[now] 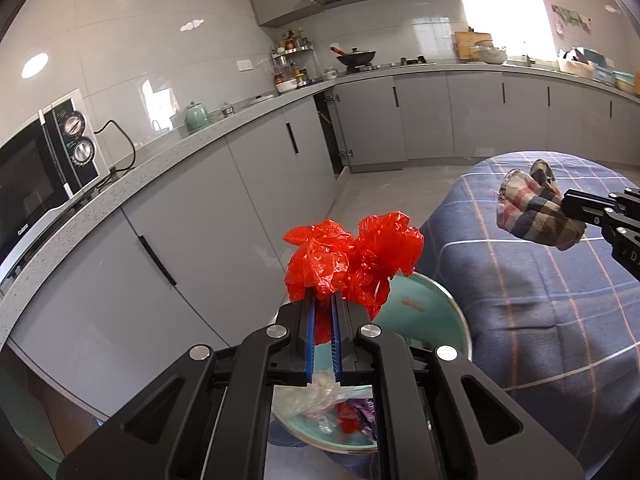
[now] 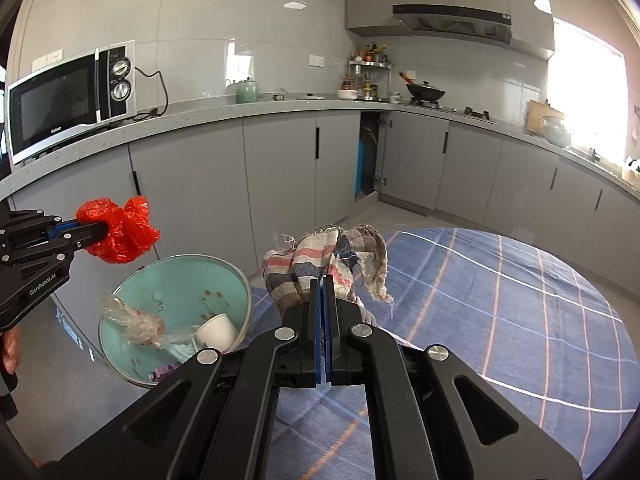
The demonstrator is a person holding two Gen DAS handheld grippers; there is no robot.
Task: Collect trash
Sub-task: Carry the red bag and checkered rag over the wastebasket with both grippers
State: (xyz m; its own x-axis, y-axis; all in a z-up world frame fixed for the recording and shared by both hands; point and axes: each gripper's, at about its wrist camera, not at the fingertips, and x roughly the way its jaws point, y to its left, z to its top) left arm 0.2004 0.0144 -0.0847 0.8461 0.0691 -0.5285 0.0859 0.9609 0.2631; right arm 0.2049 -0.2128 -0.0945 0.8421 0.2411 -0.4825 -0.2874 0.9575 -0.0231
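My left gripper [image 1: 323, 294] is shut on a crumpled red plastic bag [image 1: 352, 258], held just above the rim of a pale green waste bin [image 1: 432, 312]. From the right wrist view the same left gripper [image 2: 105, 232] and red plastic bag [image 2: 120, 230] hang up and left of the waste bin [image 2: 176, 280], which holds clear plastic wrap [image 2: 132, 322], a white paper cup [image 2: 216, 332] and other scraps. My right gripper [image 2: 322, 280] is shut on a checked cloth rag [image 2: 320, 268], over the table edge to the right of the bin. The left wrist view shows that right gripper [image 1: 565, 202] with the checked cloth rag [image 1: 536, 210].
A round table under a blue plaid cloth [image 2: 500, 312] fills the right side. Grey cabinets [image 2: 280, 176] and a counter run behind, with a microwave [image 2: 68, 100], a green kettle [image 2: 246, 91] and a wok [image 2: 426, 91]. One cabinet door [image 2: 370, 156] stands open. A hand [image 2: 10, 348] shows at the left edge.
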